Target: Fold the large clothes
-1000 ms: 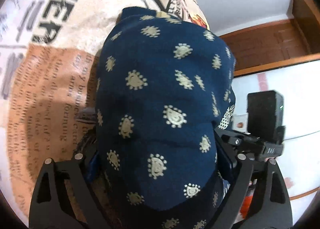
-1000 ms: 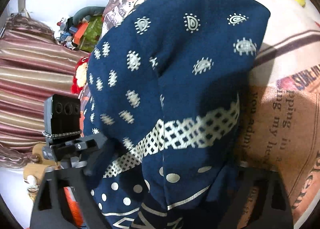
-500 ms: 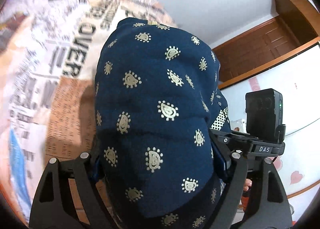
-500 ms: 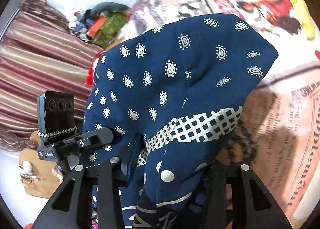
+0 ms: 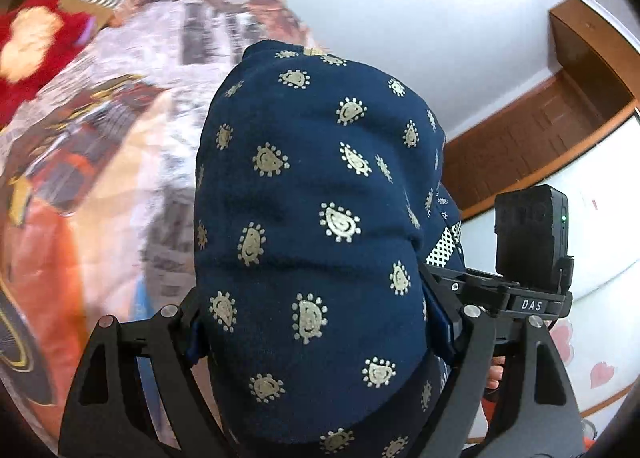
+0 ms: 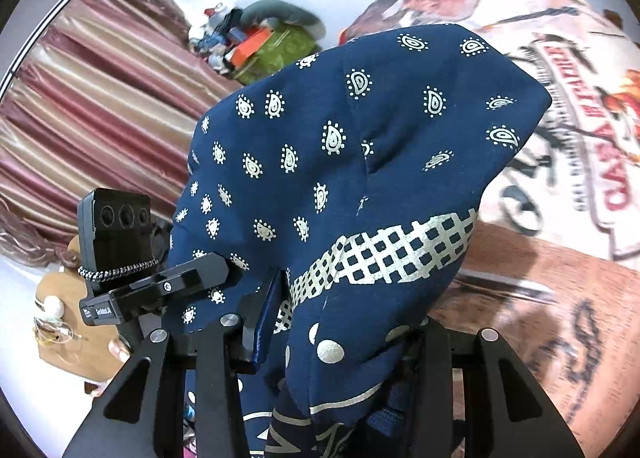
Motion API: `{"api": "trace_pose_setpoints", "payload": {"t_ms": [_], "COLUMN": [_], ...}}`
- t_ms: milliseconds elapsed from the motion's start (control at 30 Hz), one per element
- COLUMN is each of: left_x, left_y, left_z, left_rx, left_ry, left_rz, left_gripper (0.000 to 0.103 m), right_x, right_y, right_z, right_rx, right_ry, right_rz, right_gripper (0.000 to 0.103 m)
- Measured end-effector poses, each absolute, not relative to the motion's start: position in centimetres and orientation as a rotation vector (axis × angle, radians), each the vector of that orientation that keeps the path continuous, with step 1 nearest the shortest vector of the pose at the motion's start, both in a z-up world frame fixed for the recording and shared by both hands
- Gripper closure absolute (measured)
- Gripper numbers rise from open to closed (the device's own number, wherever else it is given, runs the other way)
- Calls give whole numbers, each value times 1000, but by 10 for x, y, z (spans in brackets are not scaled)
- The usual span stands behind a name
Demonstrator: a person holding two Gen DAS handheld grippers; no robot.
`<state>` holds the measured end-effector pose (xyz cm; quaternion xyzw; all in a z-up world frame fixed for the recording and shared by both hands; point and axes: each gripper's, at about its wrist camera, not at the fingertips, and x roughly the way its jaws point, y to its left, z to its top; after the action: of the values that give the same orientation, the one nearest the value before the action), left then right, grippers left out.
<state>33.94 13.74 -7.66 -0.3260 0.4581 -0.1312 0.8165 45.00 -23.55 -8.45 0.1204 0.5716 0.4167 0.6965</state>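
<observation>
Fabric fills most of the left wrist view: a navy garment (image 5: pixel 312 242) printed with small gold paisley motifs bulges up between the fingers of the left gripper (image 5: pixel 316 322) and hides their tips. The fingers stand wide, with a thick bunch of the cloth packed between them, and both inner faces seem to press into it, so I read this as a hold on a bulky handful. Beyond it lies a bed cover (image 5: pixel 100 178) with a newspaper-style print, blurred.

From the right wrist, the same garment (image 6: pixel 360 178) rises in a soft tent over the right gripper (image 6: pixel 340 334), showing a white lattice band and larger dots lower down. These fingers are closer together and pinch a narrower fold of the cloth. The printed cover (image 6: pixel 560 138) lies below and beyond, a striped curtain (image 6: pixel 100 106) hangs to the left, and the black sensor block of the other gripper (image 6: pixel 116 230) sits near it.

The cloth looks light, limp and thick enough to bunch; it probably will not slip, but it sags wherever it is unsupported. Hems or corners would likely give cleaner folds than a mid-panel handful.
</observation>
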Motion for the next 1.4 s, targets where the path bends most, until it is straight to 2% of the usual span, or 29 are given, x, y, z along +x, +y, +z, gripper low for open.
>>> {"api": "trace_pose_setpoints", "payload": {"t_ms": [167,367,467,567,633,700,733,933,1067,1400], "left_x": [335,342,332,321,313,304,300,265,245,188], "left_y": [167,185,192,190,184,178,175,161,144,105], "left_z": [-124,-212,-227,-218,-208,-199,-195,-164,-134,-9], "left_rx": [-720,-732,-766,-708,-657,-598,-568,-397,-287,-210], "left_ry": [1041,1185,1150,1129,1123,1117,1111,1069,1011,688], "left_rz": [-222,-124,-170,-138,-112,-83,-69,-26,0,45], "left_gripper": [19,20,19,19,19,19,19,19,19,19], "right_x": [443,448,453,454,454,448,443,417,396,331], "right_y": [-196,-163,-159,-161,-164,-172,-175,-195,-210,-226], "right_z": [-121,-205,-230,-237,-235,-229,-225,-206,-176,-32], "right_rx": [227,181,108,141,107,24,-13,-87,-128,-51], "right_ry": [1340,1488,1497,1542,1551,1535,1517,1505,1432,1014], "right_rz": [940,872,823,841,831,793,788,773,757,828], "right_gripper": [63,64,63,59,40,27,24,23,23,23]}}
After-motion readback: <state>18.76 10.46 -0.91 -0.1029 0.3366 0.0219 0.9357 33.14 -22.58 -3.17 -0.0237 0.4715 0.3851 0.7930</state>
